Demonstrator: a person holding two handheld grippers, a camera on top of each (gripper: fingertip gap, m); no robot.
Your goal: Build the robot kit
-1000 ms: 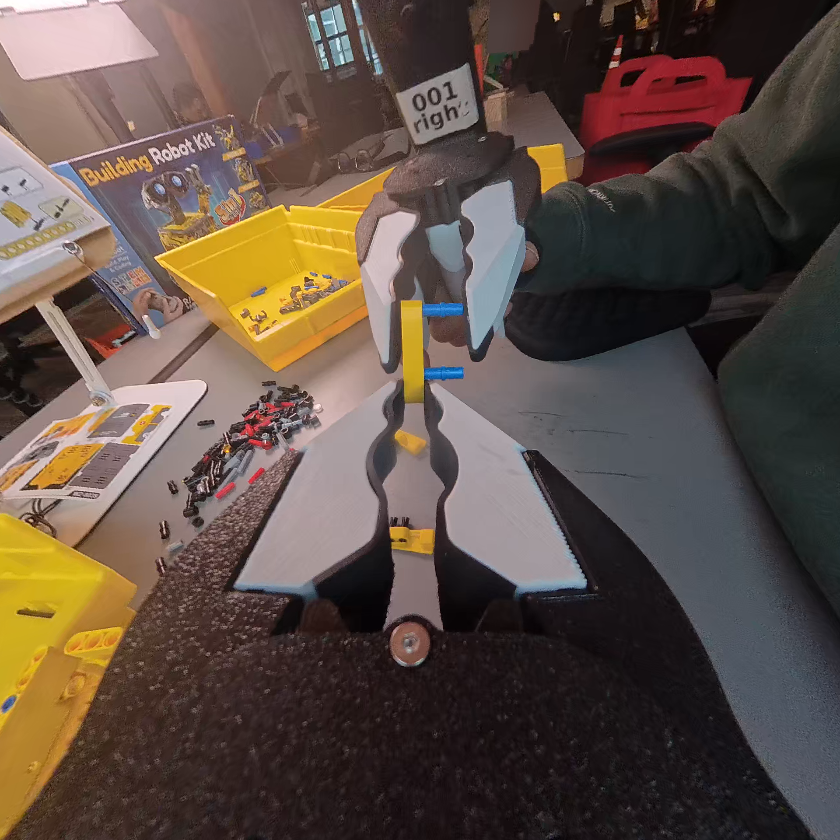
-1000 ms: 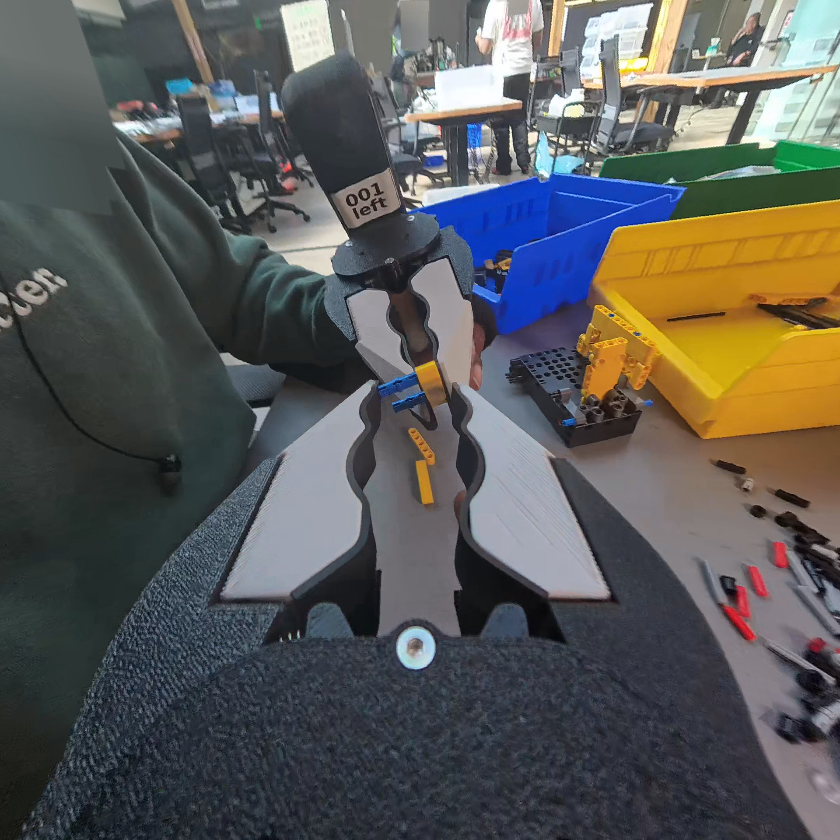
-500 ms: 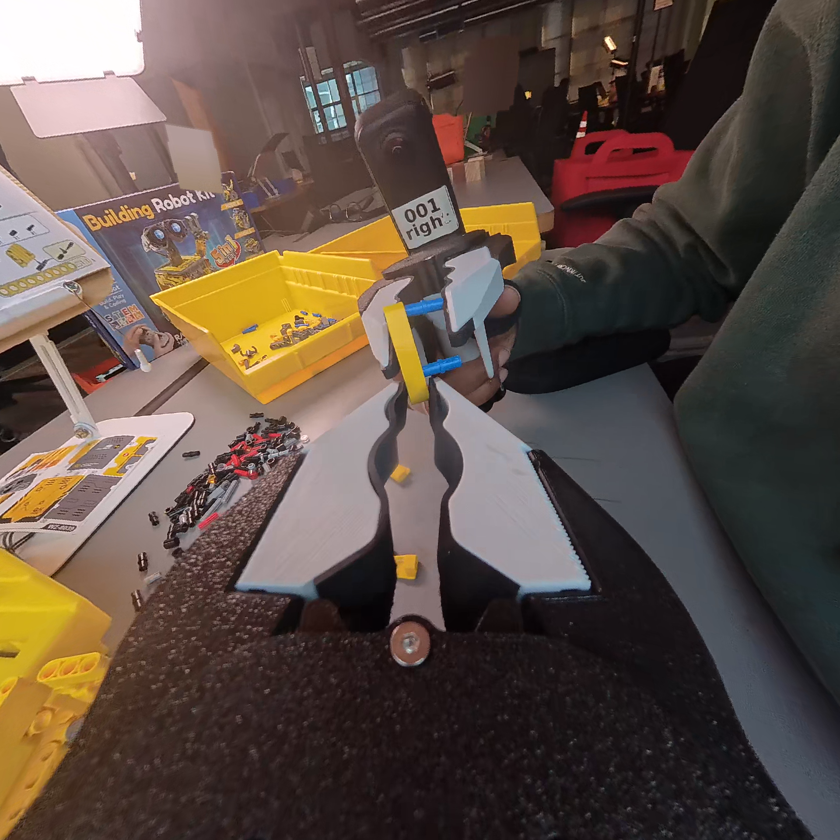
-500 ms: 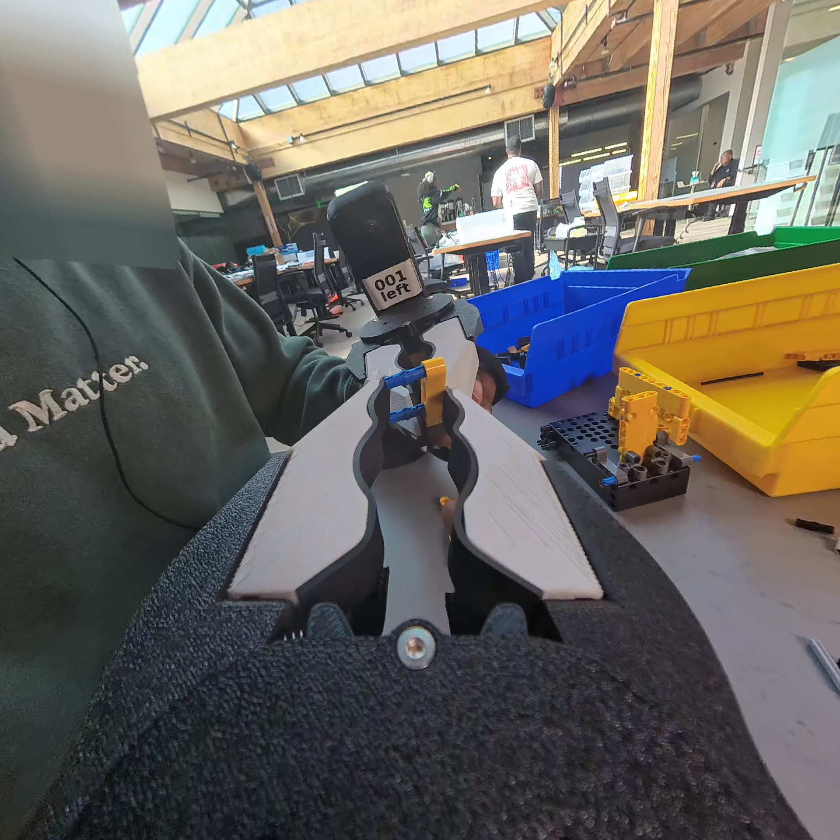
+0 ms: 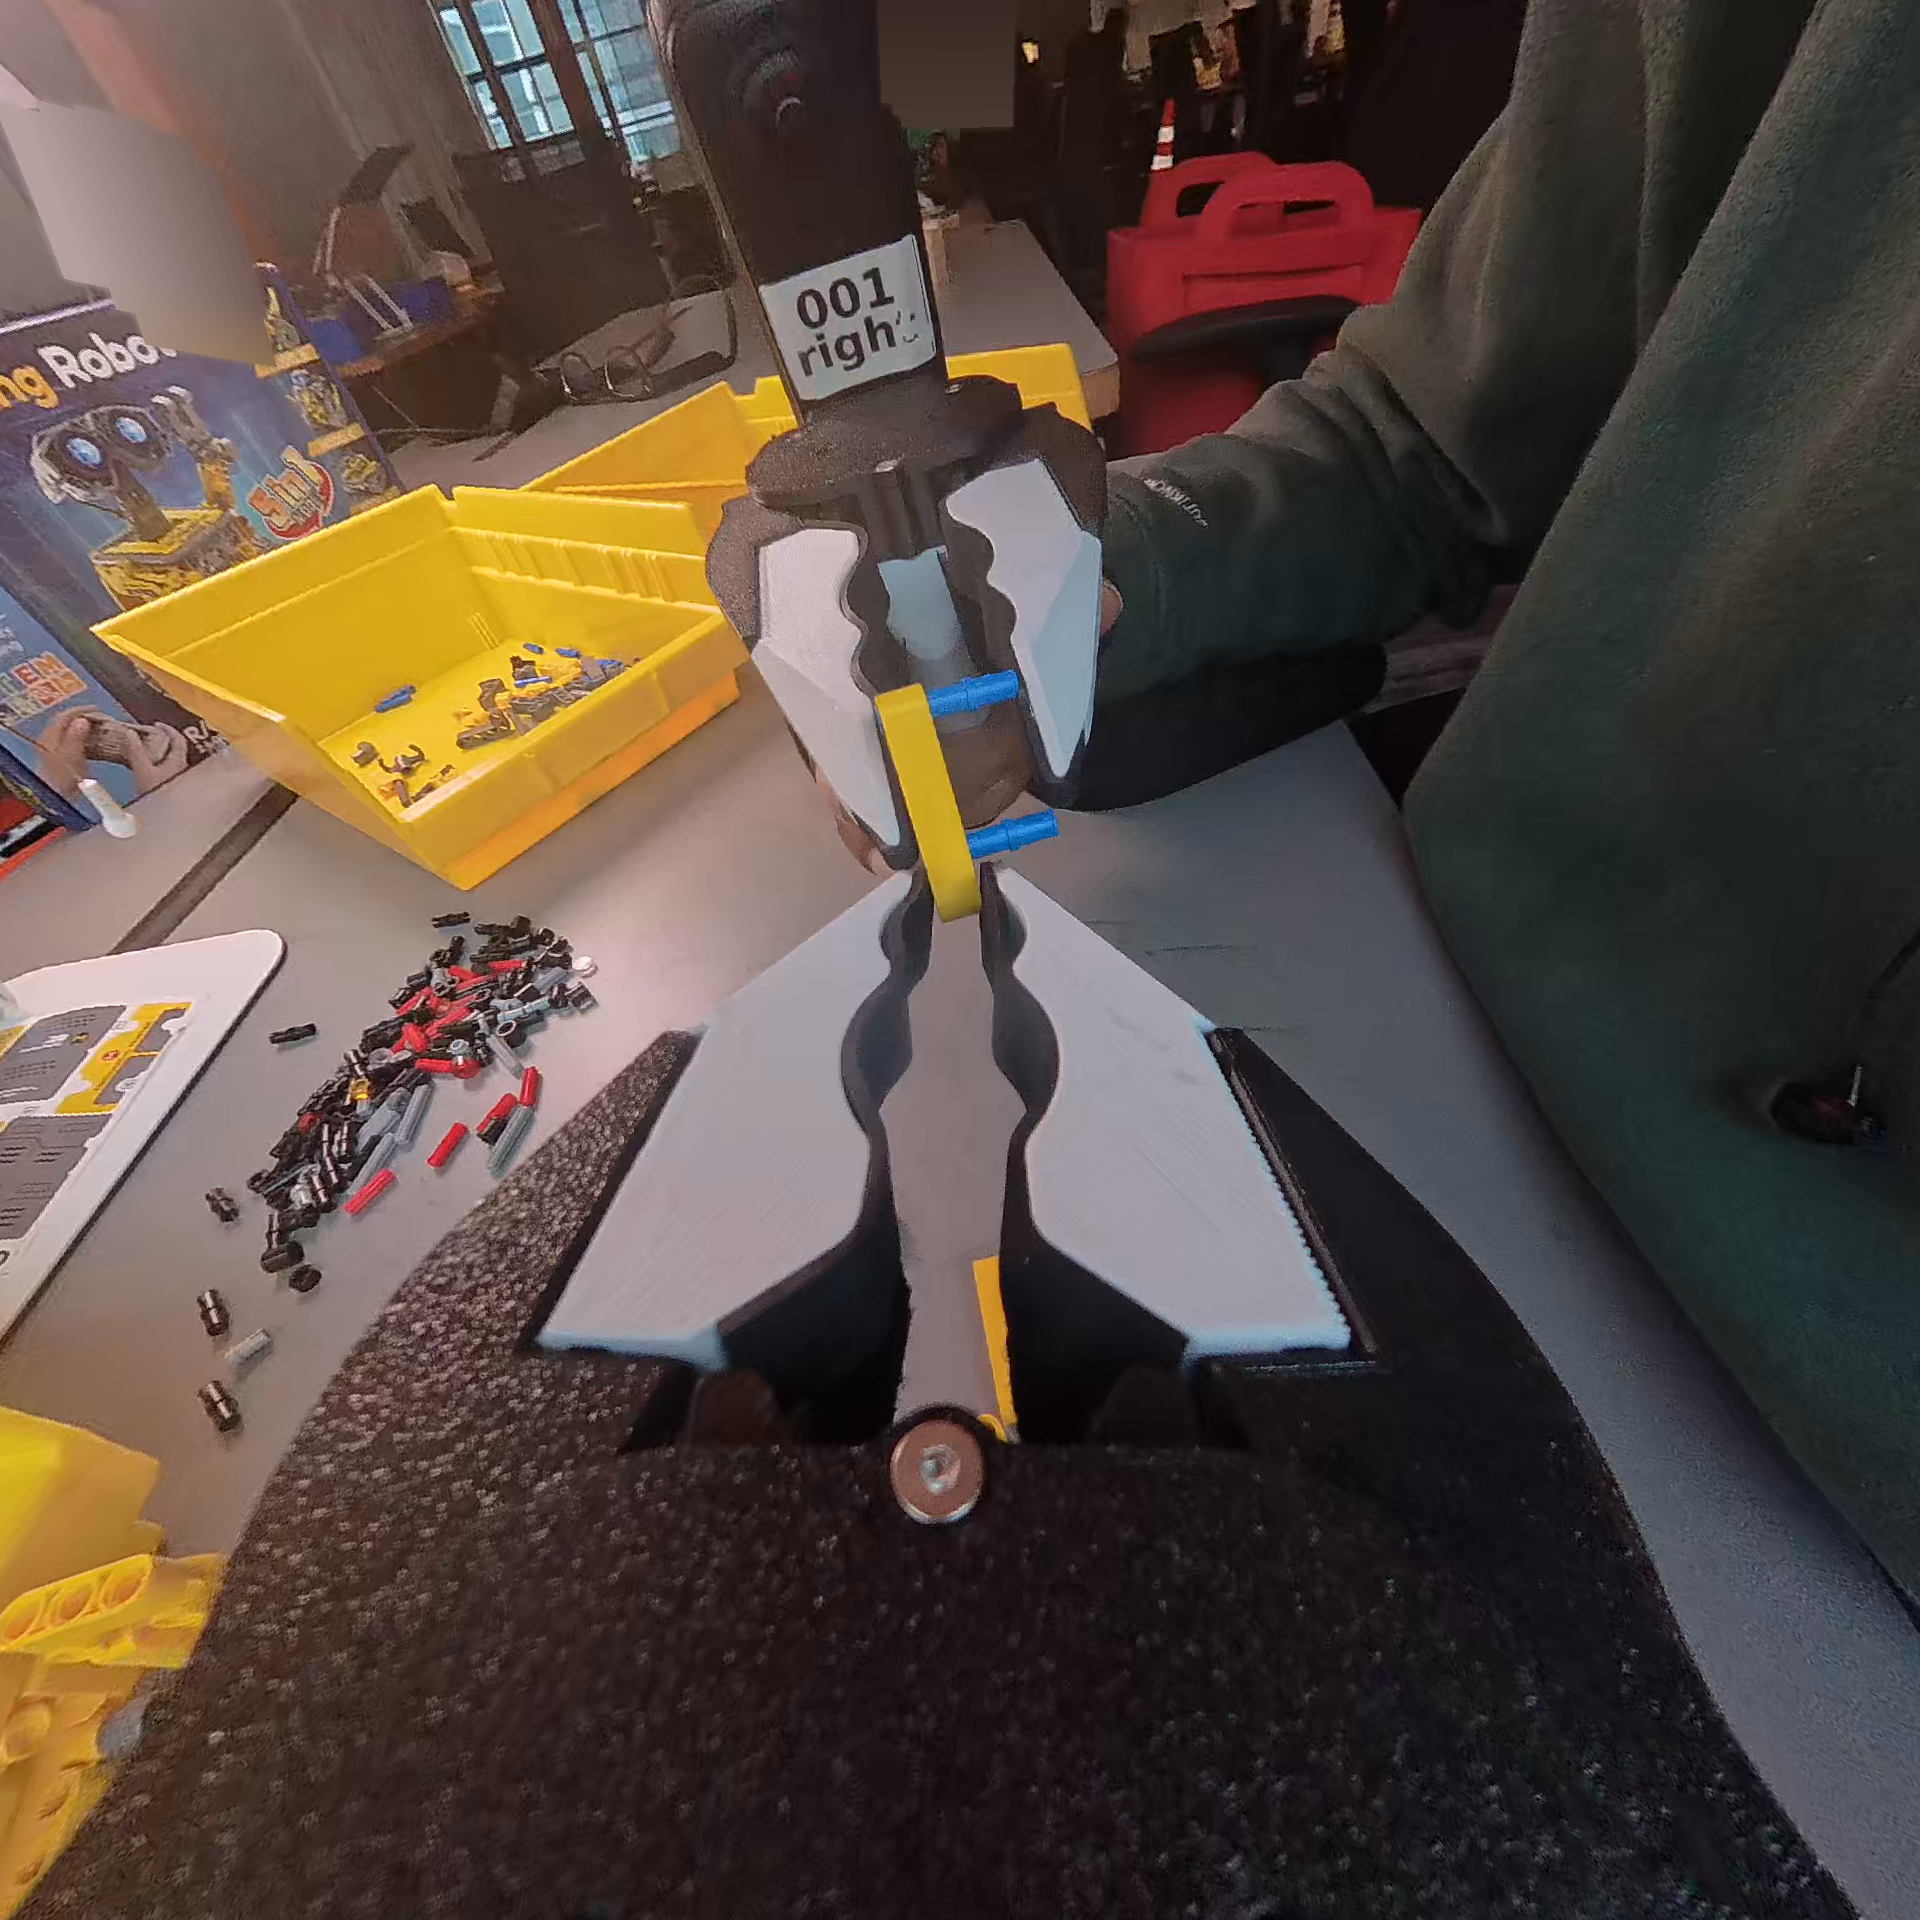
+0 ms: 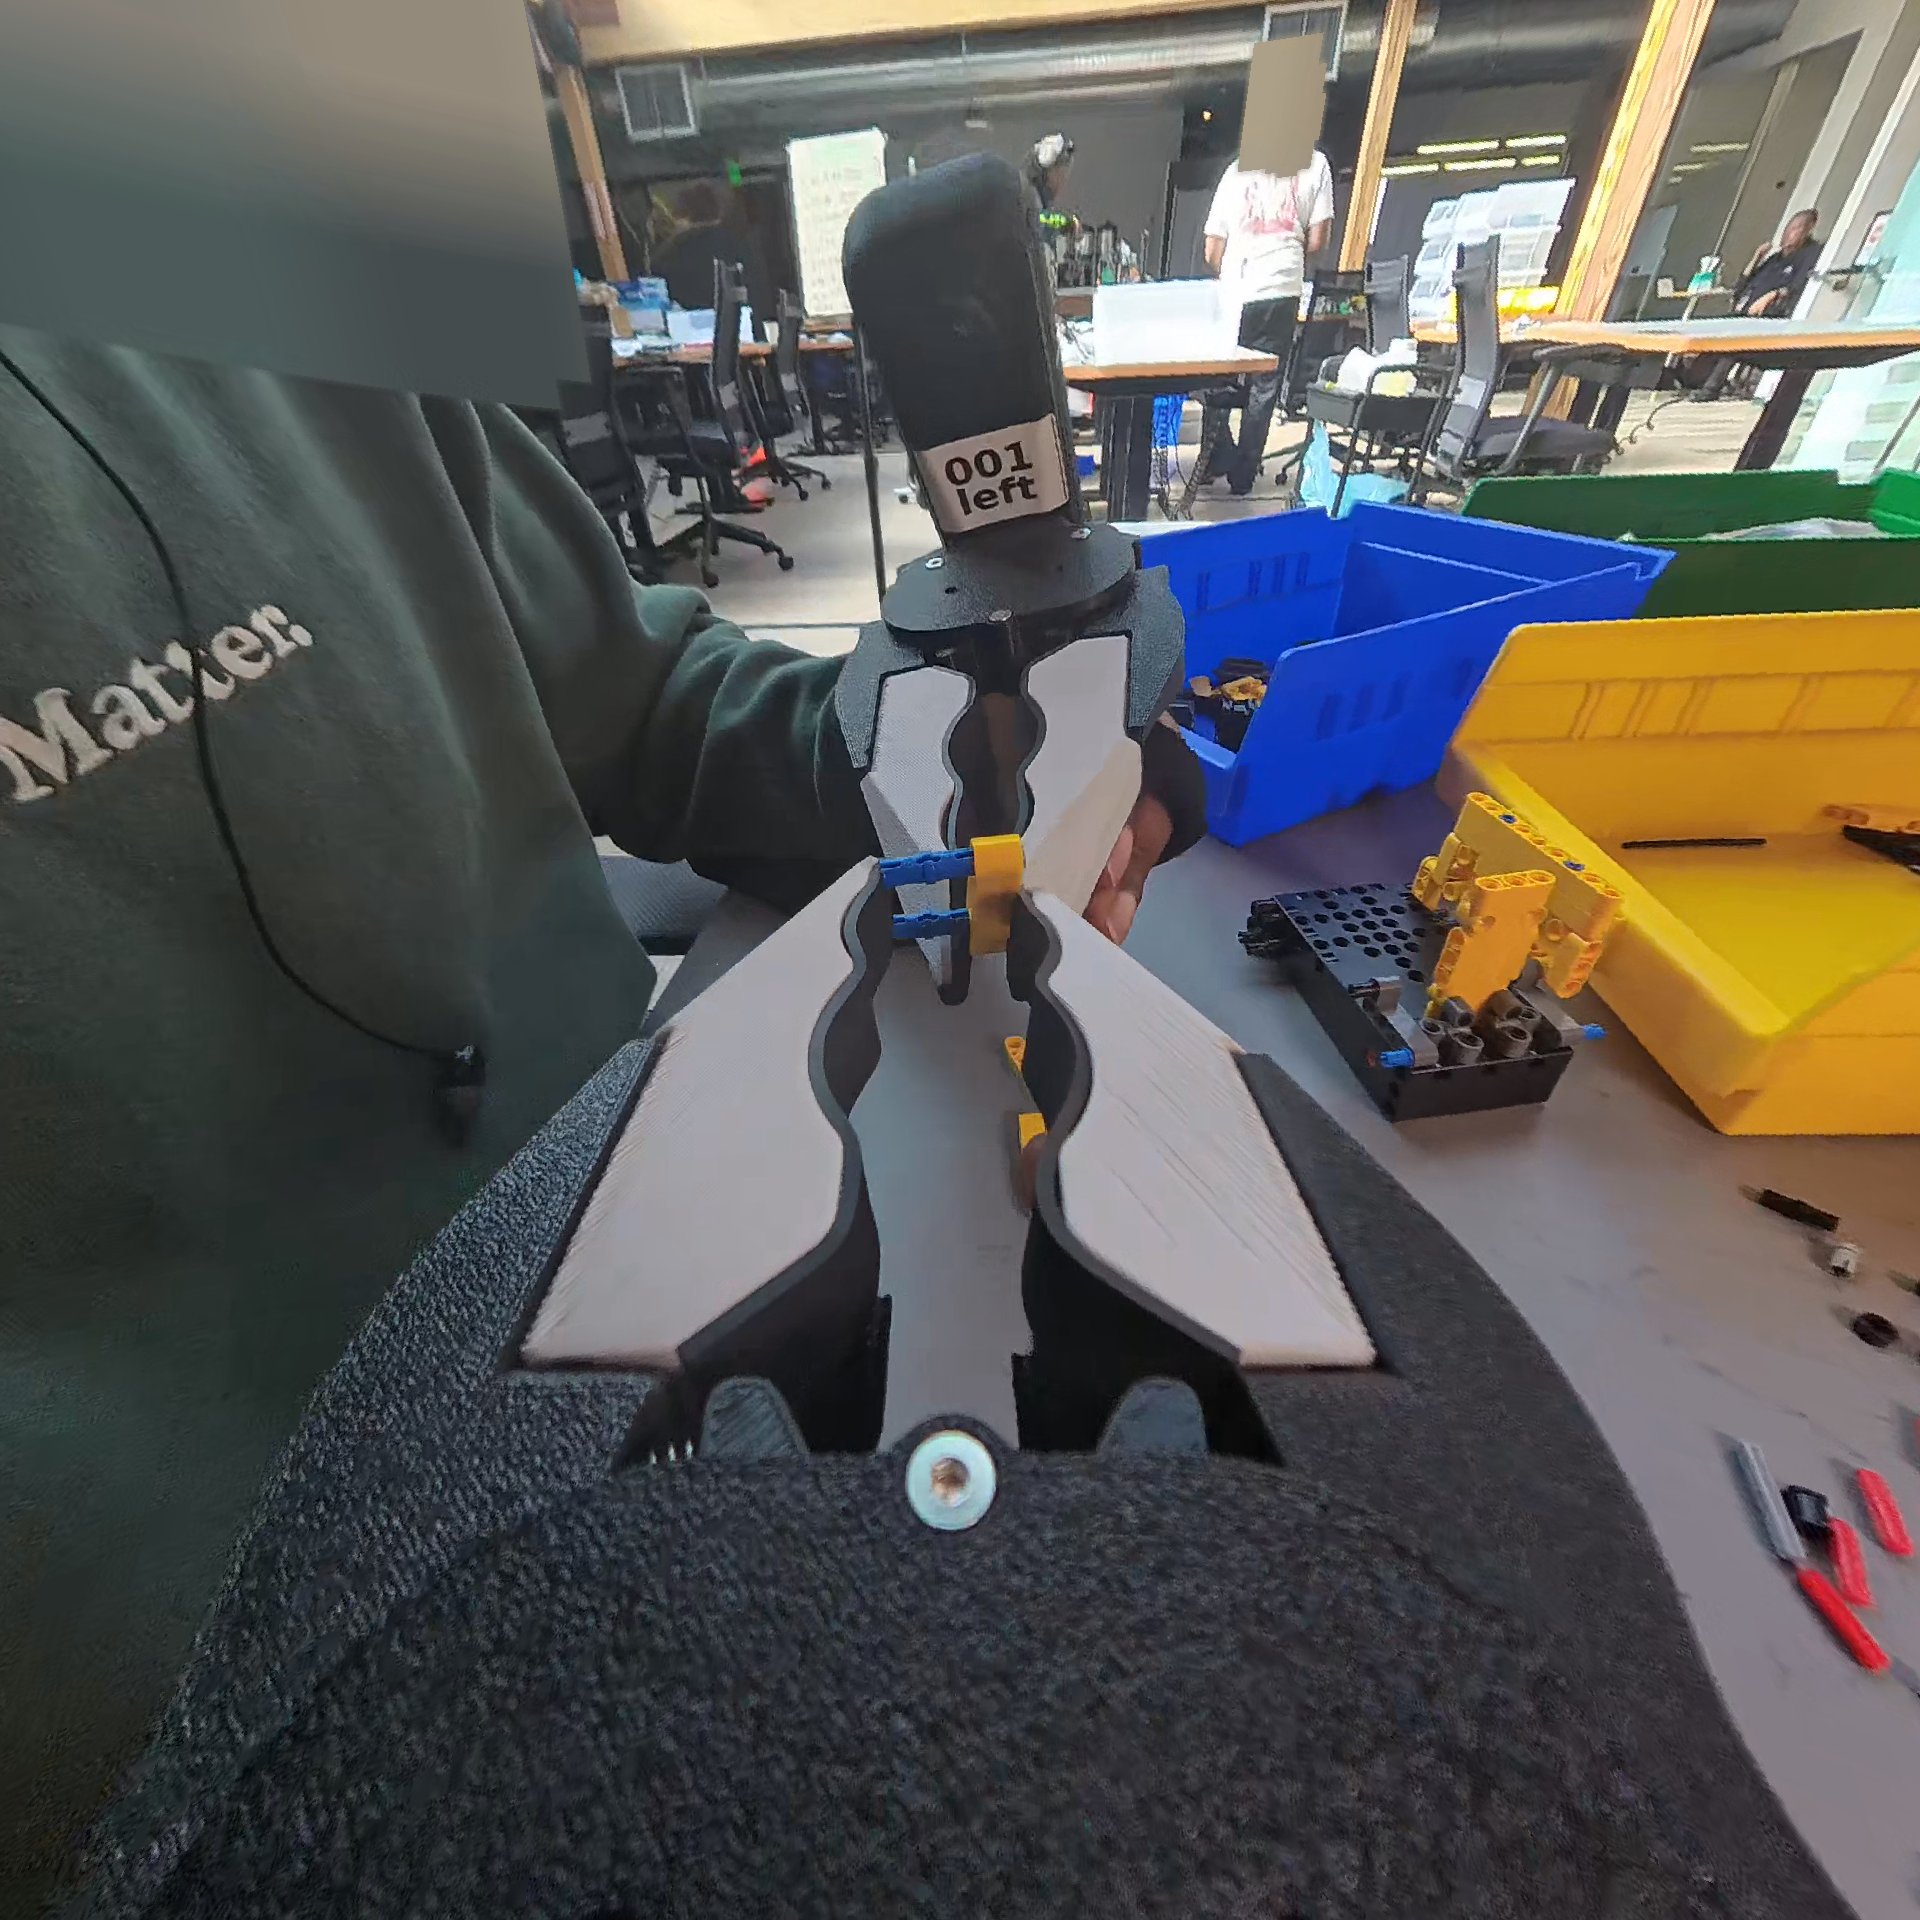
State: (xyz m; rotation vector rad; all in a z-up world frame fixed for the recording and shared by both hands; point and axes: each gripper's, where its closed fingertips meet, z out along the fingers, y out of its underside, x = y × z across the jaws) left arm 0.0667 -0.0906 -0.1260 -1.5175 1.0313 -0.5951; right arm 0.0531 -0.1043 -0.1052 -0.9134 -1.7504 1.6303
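Note:
A short yellow beam (image 5: pixel 925 800) with two blue pins (image 5: pixel 975 694) sticking out of one side is held between both grippers above the grey table (image 5: pixel 1299 935). My left gripper (image 5: pixel 951 896) is shut on the beam's lower end. My right gripper (image 5: pixel 971 805) faces it from above. One of its fingers lies against the beam's flat back, the other at the pin ends. In the right wrist view the beam (image 6: pixel 992 894) sits between my right gripper's (image 6: pixel 951 883) tips, pins (image 6: pixel 925 868) pointing left, with the left gripper (image 6: pixel 997 935) behind it.
A yellow bin (image 5: pixel 436 665) with small parts, a pile of black and red pins (image 5: pixel 436 1060), an instruction sheet (image 5: pixel 94 1070) and a kit box (image 5: pixel 135 499) lie left. A black perforated base with a yellow assembly (image 6: pixel 1455 966), a yellow bin (image 6: pixel 1714 831) and a blue bin (image 6: pixel 1403 644) stand right. The tips of both grippers are at nearly the same place.
Both grippers rose together with the beam, then came back down closer to the table. The beam now leans slightly. Neither grip changed.

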